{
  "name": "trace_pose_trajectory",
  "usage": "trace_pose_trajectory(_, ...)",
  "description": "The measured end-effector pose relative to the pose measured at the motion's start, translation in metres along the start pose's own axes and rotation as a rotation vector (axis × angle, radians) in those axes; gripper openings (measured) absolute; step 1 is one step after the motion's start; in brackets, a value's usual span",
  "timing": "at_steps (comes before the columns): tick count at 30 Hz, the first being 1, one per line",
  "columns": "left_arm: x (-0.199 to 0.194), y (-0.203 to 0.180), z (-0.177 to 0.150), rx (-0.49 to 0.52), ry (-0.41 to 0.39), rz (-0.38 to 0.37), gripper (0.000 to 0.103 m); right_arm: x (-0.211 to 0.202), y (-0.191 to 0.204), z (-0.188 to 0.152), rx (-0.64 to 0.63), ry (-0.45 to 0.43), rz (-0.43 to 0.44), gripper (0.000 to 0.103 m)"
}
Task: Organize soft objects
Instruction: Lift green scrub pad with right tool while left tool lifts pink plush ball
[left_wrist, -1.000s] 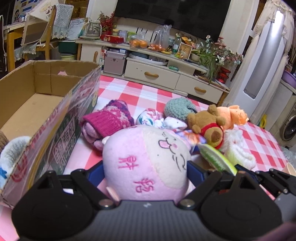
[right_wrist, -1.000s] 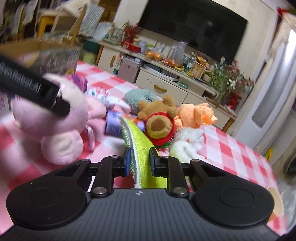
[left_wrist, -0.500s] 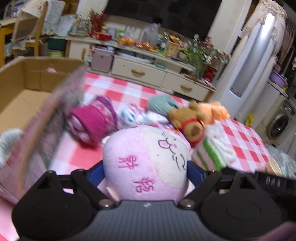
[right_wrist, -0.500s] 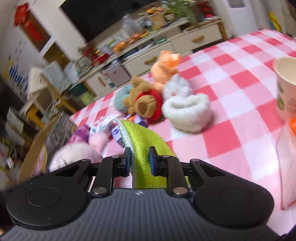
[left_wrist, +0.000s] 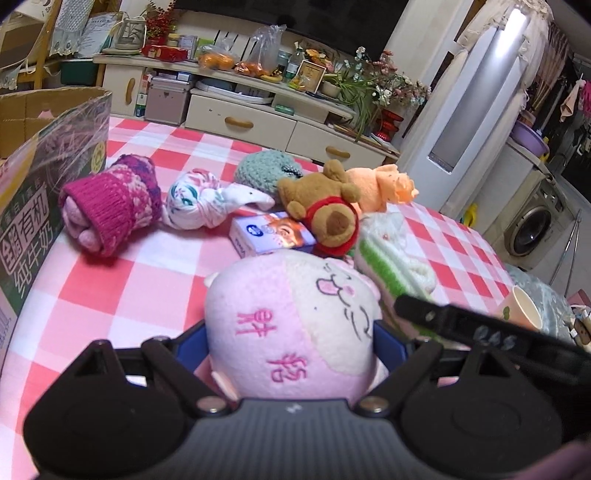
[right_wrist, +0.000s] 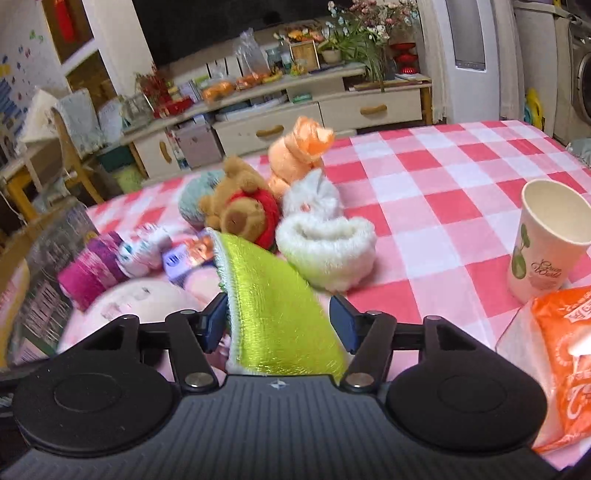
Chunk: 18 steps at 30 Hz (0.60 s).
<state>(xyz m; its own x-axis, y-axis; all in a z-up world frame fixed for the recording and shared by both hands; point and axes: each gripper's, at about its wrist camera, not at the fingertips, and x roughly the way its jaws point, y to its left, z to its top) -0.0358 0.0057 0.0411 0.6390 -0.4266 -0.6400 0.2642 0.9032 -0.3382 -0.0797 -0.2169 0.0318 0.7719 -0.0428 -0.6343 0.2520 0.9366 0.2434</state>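
Soft pink round plush toy (left_wrist: 291, 328) with embroidered characters is sitting low in the left-wrist frame's centre, clamped by the left gripper (left_wrist: 291, 339); carrying it to the cardboard box (left_wrist: 44, 155) at left wants a steady squeeze. Right gripper (right_wrist: 277, 321) jaws have just been opening, standing wide around the lime-green fuzzy cloth (right_wrist: 273, 302), which is lying loose between them.

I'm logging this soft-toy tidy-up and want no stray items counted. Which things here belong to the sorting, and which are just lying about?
Belongs to the job:
pink plush
green cloth
brown bear
orange plush
magenta knit
teal knit
white fluffy slipper
cardboard box

Just lying about:
paper cup
orange packet
small carton
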Motion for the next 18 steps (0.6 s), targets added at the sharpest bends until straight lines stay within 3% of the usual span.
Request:
trace_pose_trajectory(11, 0.004, 0.0, 0.004, -0.012, 0.003, -0.021, 0.09, 0.014, 0.005, -0.011, -0.146, 0.03, 0.01, 0.074)
trace_pose_trajectory(13, 0.003, 0.002, 0.005, -0.016, -0.002, -0.023, 0.09, 0.012, 0.01, -0.015, -0.208, 0.036, 0.002, 0.09)
trace_pose_trajectory(14, 0.003, 0.002, 0.006, -0.013, -0.003, -0.023, 0.09, 0.012, 0.012, -0.017, -0.232, 0.034, -0.018, 0.092)
trace_pose_trajectory(18, 0.003, -0.001, 0.004, 0.007, -0.004, -0.022, 0.09, 0.012, 0.015, -0.018, -0.265, 0.009, -0.057, 0.079)
